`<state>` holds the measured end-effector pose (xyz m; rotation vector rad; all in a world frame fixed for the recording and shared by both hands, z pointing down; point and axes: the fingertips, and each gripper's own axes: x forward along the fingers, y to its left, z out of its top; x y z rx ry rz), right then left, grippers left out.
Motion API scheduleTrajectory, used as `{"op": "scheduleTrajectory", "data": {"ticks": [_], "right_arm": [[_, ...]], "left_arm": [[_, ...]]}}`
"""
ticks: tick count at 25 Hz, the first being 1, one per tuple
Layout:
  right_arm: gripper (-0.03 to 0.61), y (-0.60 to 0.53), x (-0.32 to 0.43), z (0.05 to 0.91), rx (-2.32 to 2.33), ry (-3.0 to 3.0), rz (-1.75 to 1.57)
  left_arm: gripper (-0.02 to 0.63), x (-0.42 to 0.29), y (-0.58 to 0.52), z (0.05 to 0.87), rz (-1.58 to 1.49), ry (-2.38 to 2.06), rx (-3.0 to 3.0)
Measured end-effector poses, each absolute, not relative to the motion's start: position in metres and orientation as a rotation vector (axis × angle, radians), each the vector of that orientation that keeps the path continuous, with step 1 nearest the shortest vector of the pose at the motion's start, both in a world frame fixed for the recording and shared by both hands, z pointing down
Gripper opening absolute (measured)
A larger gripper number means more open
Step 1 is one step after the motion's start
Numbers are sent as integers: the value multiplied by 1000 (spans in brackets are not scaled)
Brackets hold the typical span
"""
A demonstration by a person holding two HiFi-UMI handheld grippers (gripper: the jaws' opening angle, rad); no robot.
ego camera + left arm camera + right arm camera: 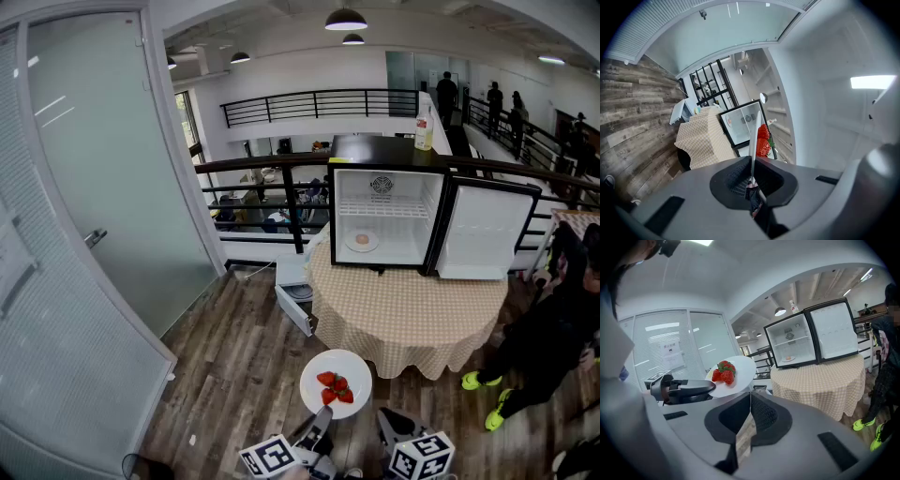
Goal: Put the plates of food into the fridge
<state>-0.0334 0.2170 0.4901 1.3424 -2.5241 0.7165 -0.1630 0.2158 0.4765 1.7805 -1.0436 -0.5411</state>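
1. Okay, my left gripper (752,182) is pinched on the rim of a white plate (349,364); the plate shows edge-on between the jaws in the left gripper view.
2. The plate is round and plain white, with a small pile of red strawberries (336,387) with green tops near its middle.
3. I hold it about level in the air over the wood floor (234,375), just short of the near edge of the table (403,309) and not touching it.
4. My right gripper (750,401) has its jaws pressed together with nothing between them, just right of the plate.
5. The fridge (375,148) stands at the far side of the round table with the checked cloth, its door (487,232) swung wide to the right.
6. Inside, a wire shelf (386,208) sits up high. A second plate (362,242) lies on the fridge floor, left of centre, with bare floor to its right.
7. A bottle (424,129) stands on the fridge top.
8. The tabletop in front of the fridge is bare cloth.
9. Edges: the glass door (103,169) is to my left, a white drawer unit (295,295) is at the table's left side, and the railing (281,169) runs behind.
10. A person (553,328) in black crouches close by the table's right side.
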Motion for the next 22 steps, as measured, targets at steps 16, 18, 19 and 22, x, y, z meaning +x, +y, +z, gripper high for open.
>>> {"op": "scheduleTrajectory", "data": {"ticks": [16, 18, 19, 22], "right_arm": [[20, 220, -19, 476, 1369, -2603, 837], [20, 220, -19, 478, 1366, -2609, 861], [20, 219, -18, 480, 1360, -2616, 865], [20, 214, -17, 480, 1353, -2626, 868]], "left_arm": [[25, -151, 222, 473, -567, -1042, 1753], [25, -151, 223, 473, -557, -1051, 1745], [25, -152, 223, 474, -543, -1065, 1750], [25, -152, 219, 475, -525, -1082, 1752]]}}
